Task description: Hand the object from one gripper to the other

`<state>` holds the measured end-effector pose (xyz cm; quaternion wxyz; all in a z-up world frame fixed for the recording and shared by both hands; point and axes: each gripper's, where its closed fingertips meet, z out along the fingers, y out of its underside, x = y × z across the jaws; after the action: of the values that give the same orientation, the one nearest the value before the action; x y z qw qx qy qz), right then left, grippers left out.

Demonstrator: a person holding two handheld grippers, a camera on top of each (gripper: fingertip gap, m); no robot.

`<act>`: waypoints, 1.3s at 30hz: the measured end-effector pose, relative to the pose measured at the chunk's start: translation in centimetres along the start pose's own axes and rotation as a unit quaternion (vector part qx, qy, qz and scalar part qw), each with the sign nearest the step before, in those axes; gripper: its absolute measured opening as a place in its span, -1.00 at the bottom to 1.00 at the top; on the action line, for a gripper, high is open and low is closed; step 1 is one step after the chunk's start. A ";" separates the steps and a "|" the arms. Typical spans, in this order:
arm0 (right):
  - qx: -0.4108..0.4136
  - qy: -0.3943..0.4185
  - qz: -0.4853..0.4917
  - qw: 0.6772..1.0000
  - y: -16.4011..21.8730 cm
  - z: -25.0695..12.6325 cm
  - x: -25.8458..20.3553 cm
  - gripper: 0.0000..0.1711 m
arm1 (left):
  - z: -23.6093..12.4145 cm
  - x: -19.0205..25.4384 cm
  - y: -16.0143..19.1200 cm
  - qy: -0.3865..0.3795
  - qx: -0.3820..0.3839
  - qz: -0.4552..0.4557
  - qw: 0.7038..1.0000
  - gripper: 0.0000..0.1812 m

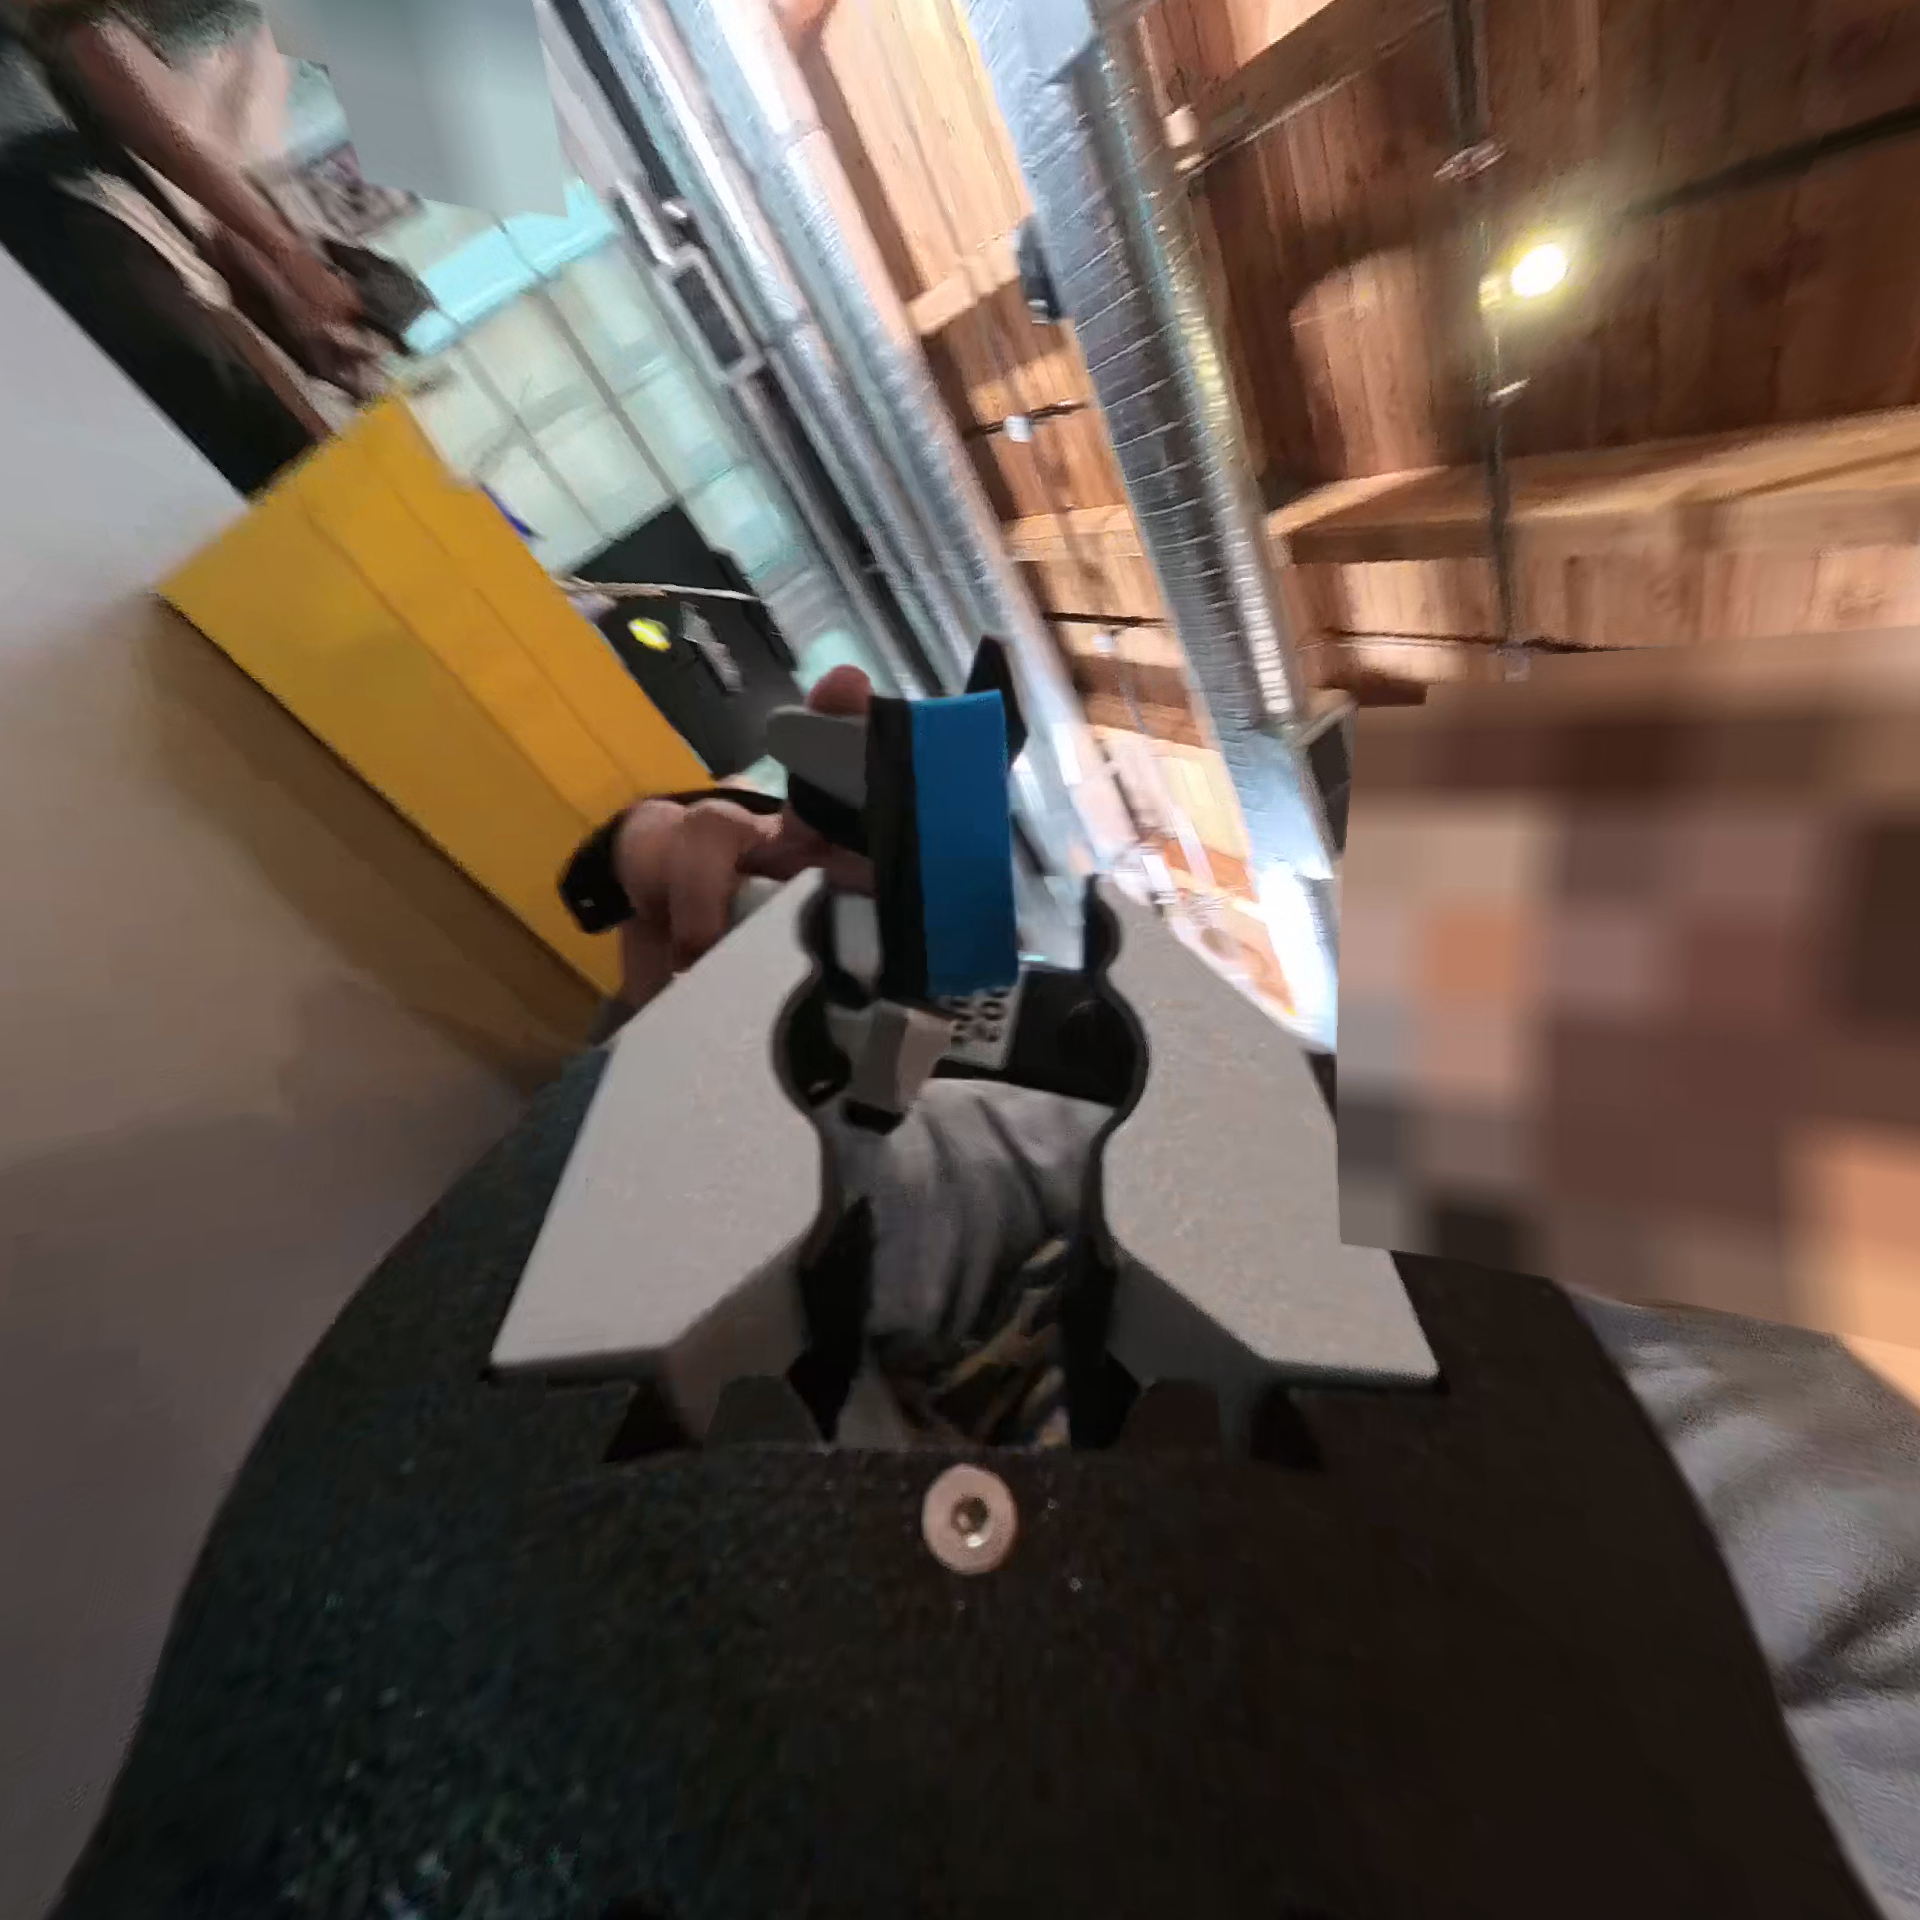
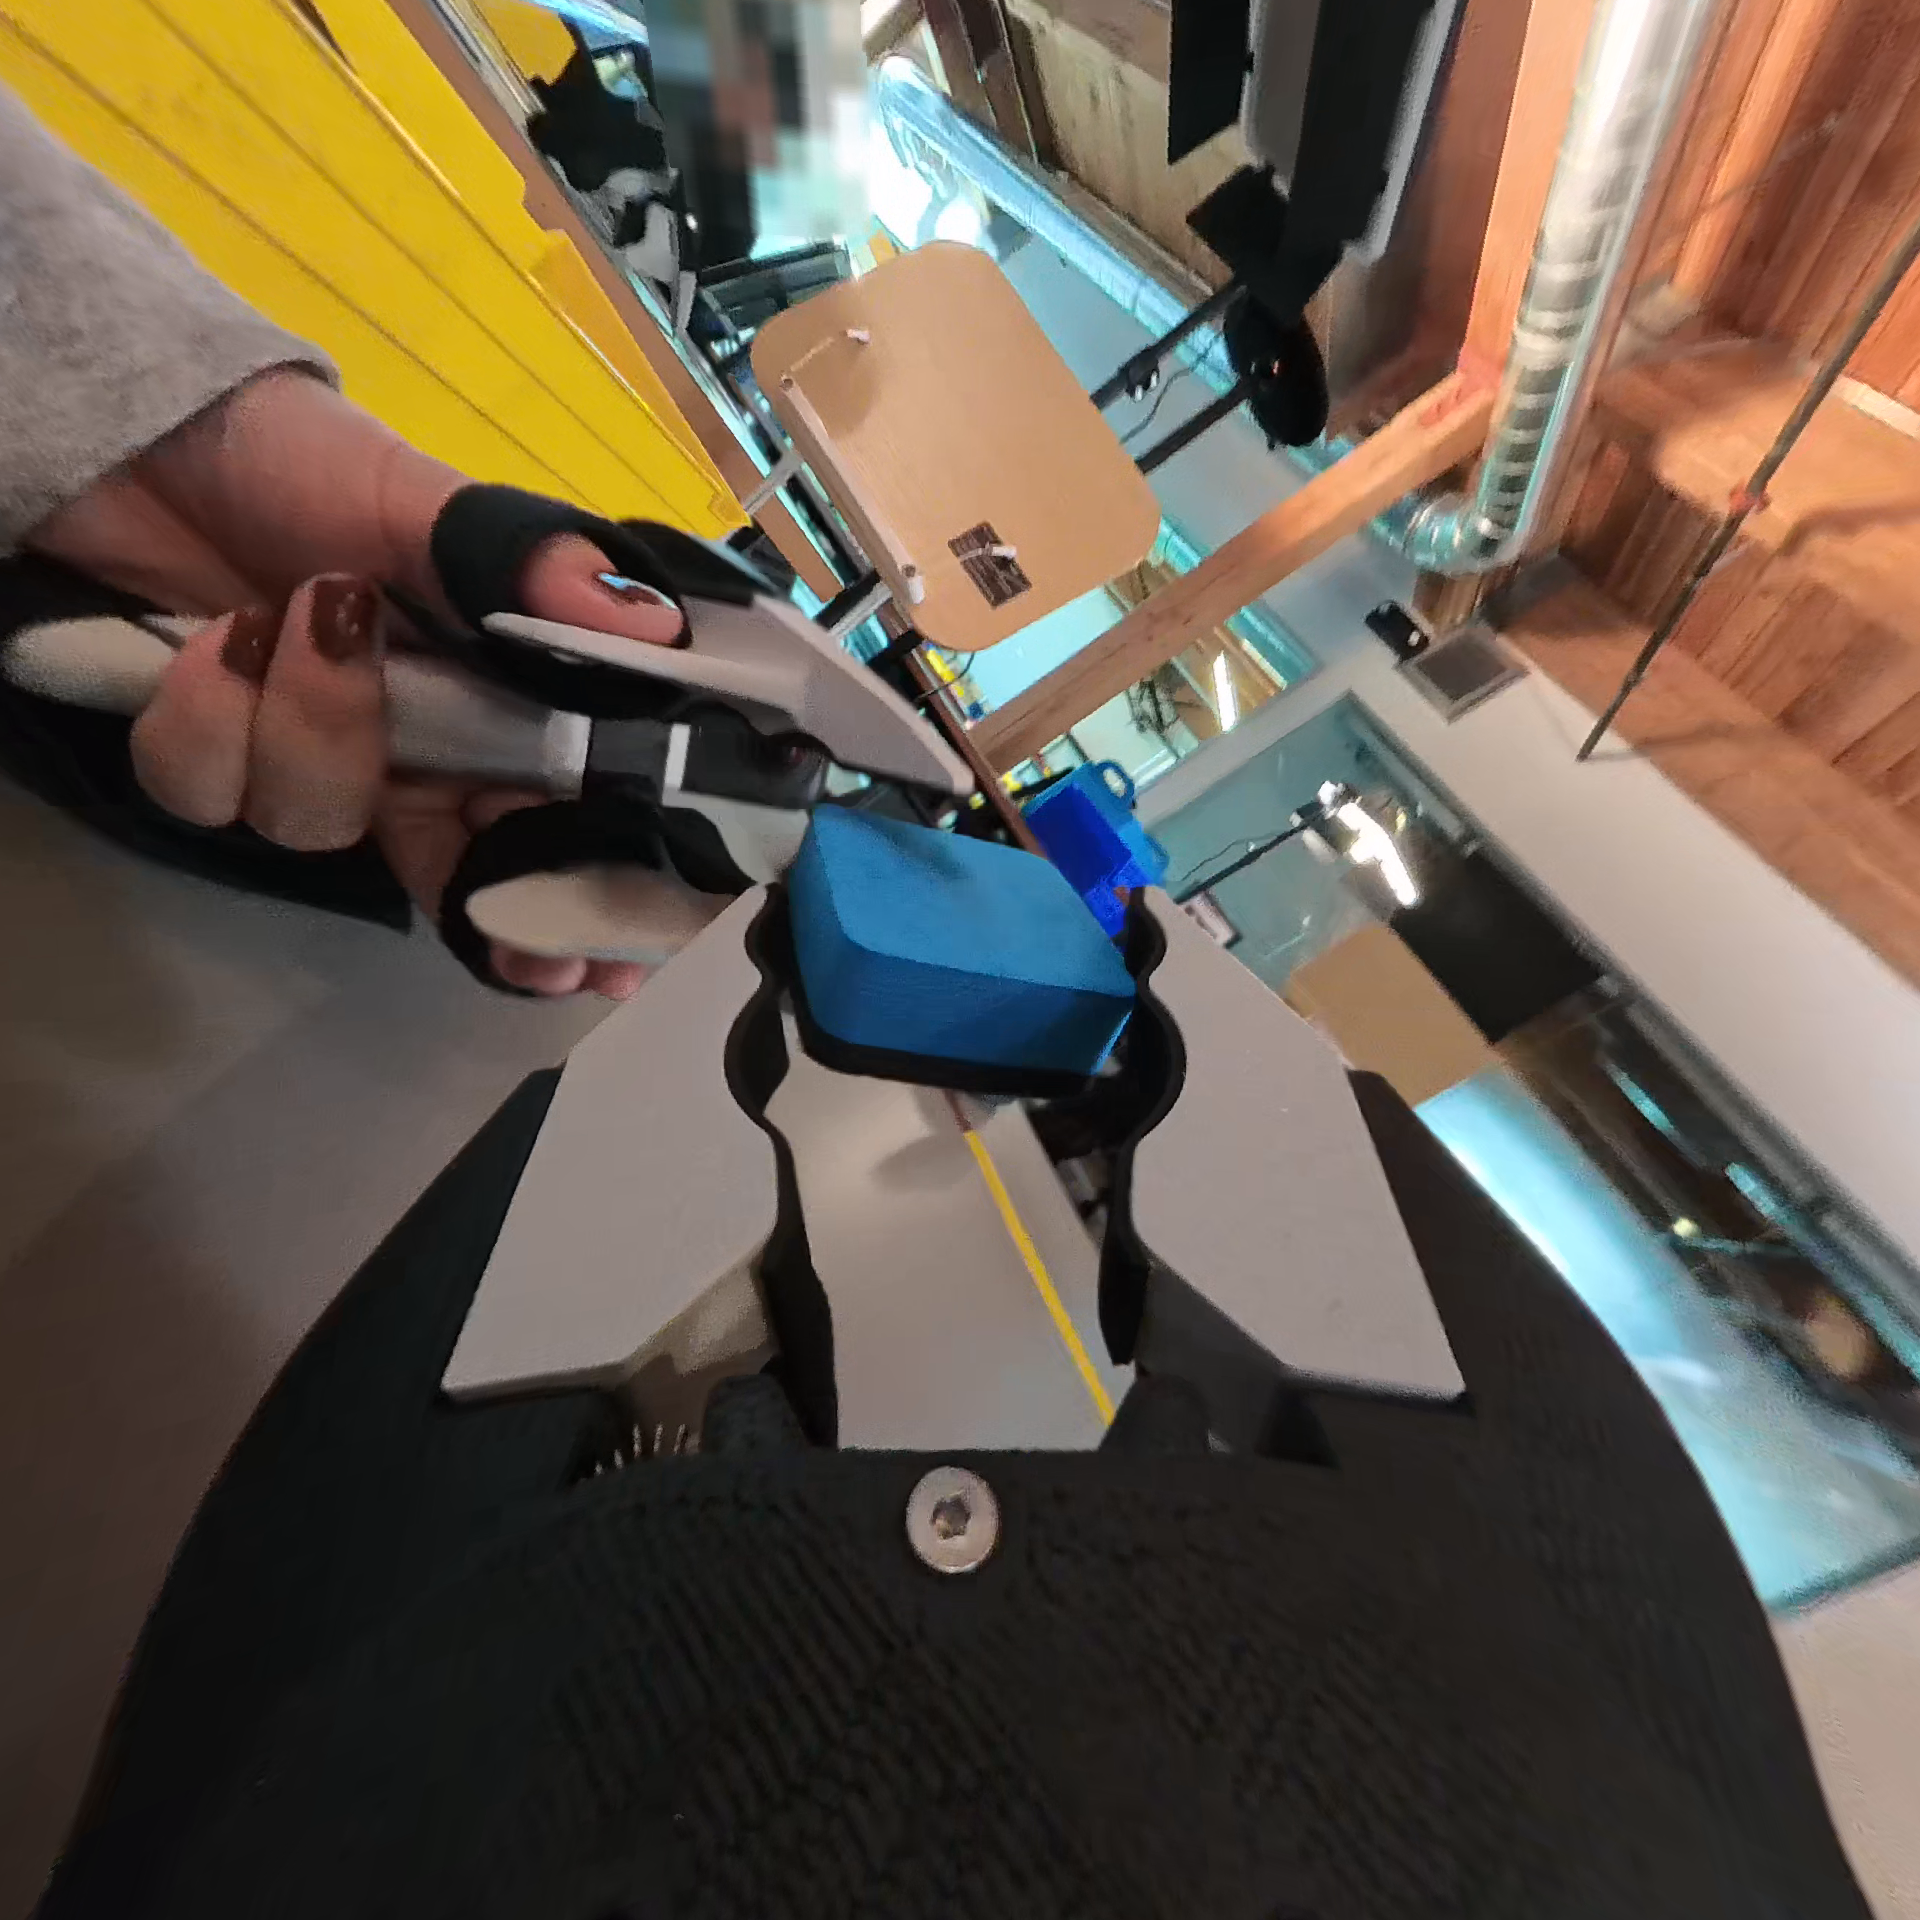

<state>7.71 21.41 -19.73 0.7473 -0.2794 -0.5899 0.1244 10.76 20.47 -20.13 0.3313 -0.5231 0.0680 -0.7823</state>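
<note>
A blue block with a black underside (image 2: 935, 956) sits between the fingertips of my right gripper (image 2: 951, 914), which is shut on it, black pads touching both sides. In the left wrist view the block (image 1: 956, 831) stands upright. It is held from beyond by the right gripper's dark fingertips (image 1: 831, 821). My left gripper (image 1: 956, 914) is open. Its grey fingers stand on either side of the block's lower end, with a gap on the right side. In the right wrist view the left gripper's upper finger (image 2: 831, 696) reaches over the block from the left, held by a person's hand (image 2: 312, 675).
Both grippers are held in the air, with the views tilted. A yellow cabinet (image 1: 416, 644) (image 2: 364, 260) stands to the left. A tan board (image 2: 956, 447), a small blue plastic part (image 2: 1101, 831), metal ducts (image 2: 1538, 312) and wooden beams (image 1: 1558, 499) lie beyond. The grippers are tip to tip, or close to it.
</note>
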 end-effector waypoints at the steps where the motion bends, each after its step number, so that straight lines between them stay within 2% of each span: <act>1: -0.009 0.004 0.020 1.000 0.5 0.0 0.3 -0.25 | -0.1 -0.6 -0.3 -0.033 0.003 0.033 0.999 -0.36; 2: -0.018 0.011 0.044 0.999 1.0 0.1 0.8 -0.26 | -0.3 -1.2 -0.7 -0.071 0.005 0.073 0.995 -0.24; 4: -0.028 0.007 0.109 0.994 1.9 0.0 1.4 -0.25 | -1.0 -2.1 -1.7 -0.150 0.008 0.174 0.973 -0.13; 6: -0.033 -0.001 0.192 0.981 2.7 -0.1 2.0 -0.25 | -1.9 -2.7 -2.5 -0.228 -0.003 0.285 0.931 -0.02; 7: -0.034 -0.007 0.232 0.972 3.1 -0.1 2.2 -0.25 | -2.2 -2.8 -2.9 -0.265 -0.013 0.347 0.900 0.03; 9: -0.035 -0.024 0.308 0.951 3.7 -0.2 2.4 -0.26 | -2.9 -3.0 -3.4 -0.340 -0.045 0.477 0.809 0.11; 11: -0.029 -0.050 0.372 0.926 3.8 -0.2 2.1 -0.26 | -3.5 -3.3 -3.8 -0.412 -0.092 0.604 0.677 0.13; 13: -0.028 -0.079 0.418 0.904 3.9 -0.2 1.7 -0.25 | -3.5 -3.5 -3.4 -0.445 -0.150 0.703 0.534 0.08; 14: -0.028 -0.093 0.432 0.897 3.9 -0.2 1.3 -0.26 | -3.2 -3.6 -3.1 -0.452 -0.171 0.737 0.472 0.10; 15: -0.029 -0.107 0.440 0.891 3.9 -0.2 1.0 -0.26 | -2.8 -3.9 -2.7 -0.450 -0.190 0.762 0.425 0.08; 17: -0.034 -0.130 0.450 0.883 3.9 -0.3 0.3 -0.26 | -2.1 -4.4 -1.8 -0.436 -0.220 0.792 0.367 -0.03; 18: -0.036 -0.142 0.452 0.880 3.8 -0.3 -0.2 -0.26 | -1.8 -4.4 -1.5 -0.429 -0.223 0.800 0.355 -0.09; 21: -0.038 -0.169 0.453 0.874 3.5 -0.3 -1.1 -0.26 | -1.3 -4.0 -1.0 -0.411 -0.219 0.809 0.358 -0.28; 26: -0.038 -0.202 0.449 0.870 3.0 -0.4 -2.3 -0.26 | -0.9 -3.7 -0.2 -0.384 -0.229 0.827 0.340 -0.62; 28: -0.036 -0.210 0.444 0.870 2.9 -0.4 -2.6 -0.25 | -1.0 -3.8 -0.2 -0.384 -0.232 0.825 0.343 -0.71; 33: -0.014 -0.173 0.421 0.890 2.8 -0.1 -1.8 -0.24 | -1.4 -3.9 -1.0 -0.408 -0.216 0.792 0.400 -0.76; 36: 0.007 -0.125 0.384 0.915 2.7 -0.1 -0.4 -0.18 | -2.5 -3.4 -2.9 -0.456 -0.177 0.767 0.417 -0.77; 37: 0.014 -0.106 0.367 0.924 2.6 -0.2 0.1 -0.17 | -2.8 -3.2 -3.3 -0.463 -0.160 0.757 0.433 -0.77; 39: 0.023 -0.071 0.330 0.941 2.3 -0.3 1.1 -0.17 | -3.0 -2.4 -3.9 -0.462 -0.120 0.730 0.488 -0.77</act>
<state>8.63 23.80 -20.19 0.6269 -0.4315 -0.5129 0.3972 6.98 24.21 -21.57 0.7020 -0.6071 0.3557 0.1098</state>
